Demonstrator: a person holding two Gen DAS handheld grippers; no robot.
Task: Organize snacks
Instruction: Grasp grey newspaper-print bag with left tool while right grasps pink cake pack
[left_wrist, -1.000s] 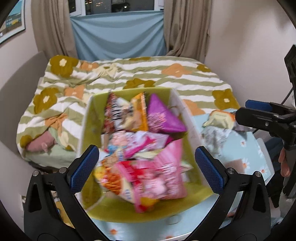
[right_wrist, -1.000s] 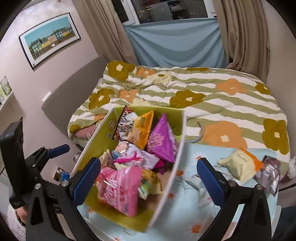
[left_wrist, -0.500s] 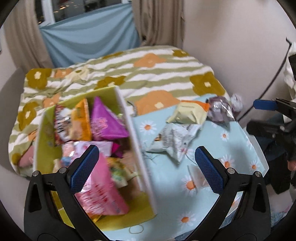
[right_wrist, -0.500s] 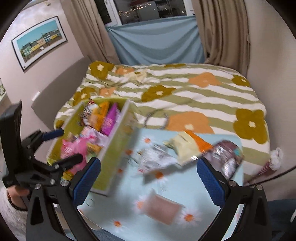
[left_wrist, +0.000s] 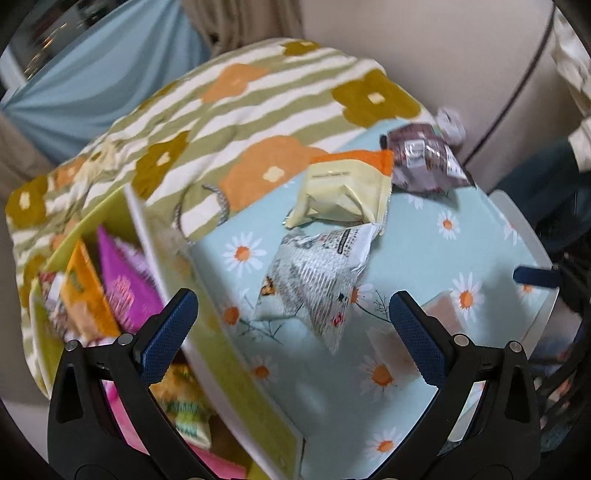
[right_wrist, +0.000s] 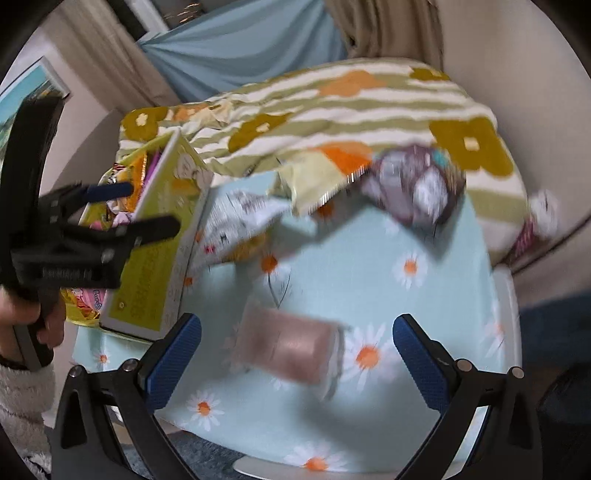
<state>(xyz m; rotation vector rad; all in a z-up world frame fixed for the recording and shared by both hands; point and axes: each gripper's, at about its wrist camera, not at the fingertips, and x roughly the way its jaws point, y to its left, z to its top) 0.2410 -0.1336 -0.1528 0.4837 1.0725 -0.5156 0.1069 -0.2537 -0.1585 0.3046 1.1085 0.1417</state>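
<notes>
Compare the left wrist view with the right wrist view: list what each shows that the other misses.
Left wrist only: the magenta packet and orange packet standing inside the yellow-green box, and the left tool, open and empty.

Right wrist only: a framed picture on the wall, and a hand gripping the left tool's handle.

Both: the daisy tablecloth, the white printed packet, the cream-and-orange packet, the dark purple packet, the pinkish packet and the right tool, open.
</notes>
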